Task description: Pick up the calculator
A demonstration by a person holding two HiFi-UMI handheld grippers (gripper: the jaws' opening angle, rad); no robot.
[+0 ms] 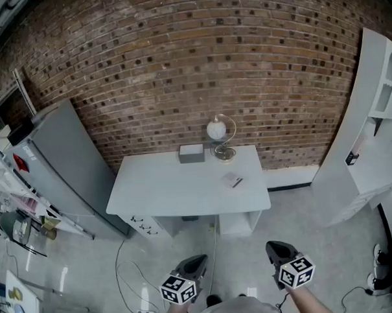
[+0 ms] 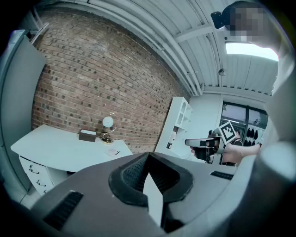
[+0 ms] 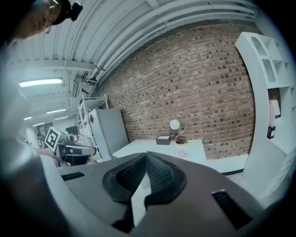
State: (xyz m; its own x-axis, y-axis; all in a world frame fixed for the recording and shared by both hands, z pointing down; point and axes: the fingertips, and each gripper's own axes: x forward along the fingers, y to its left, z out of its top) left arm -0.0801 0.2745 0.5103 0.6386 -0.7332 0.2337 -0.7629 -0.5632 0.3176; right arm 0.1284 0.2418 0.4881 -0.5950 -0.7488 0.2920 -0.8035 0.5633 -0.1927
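The calculator (image 1: 233, 180) is a small pale slab lying flat near the front right of the white desk (image 1: 165, 186). It shows far off in the left gripper view (image 2: 112, 152) and in the right gripper view (image 3: 182, 154). Both grippers hang low over the floor, well short of the desk. My left gripper (image 1: 194, 263) has its jaws together with nothing between them (image 2: 148, 163). My right gripper (image 1: 277, 251) is likewise shut and empty (image 3: 146, 159). Each gripper sees the other off to its side: the right gripper (image 2: 200, 142), the left gripper (image 3: 76, 150).
A grey box (image 1: 191, 153) and a globe-shaped lamp (image 1: 221, 133) stand at the desk's back edge against the brick wall. A grey cabinet (image 1: 60, 171) flanks the desk on the left, a white shelf unit (image 1: 370, 145) on the right. Cables (image 1: 133, 272) trail over the floor.
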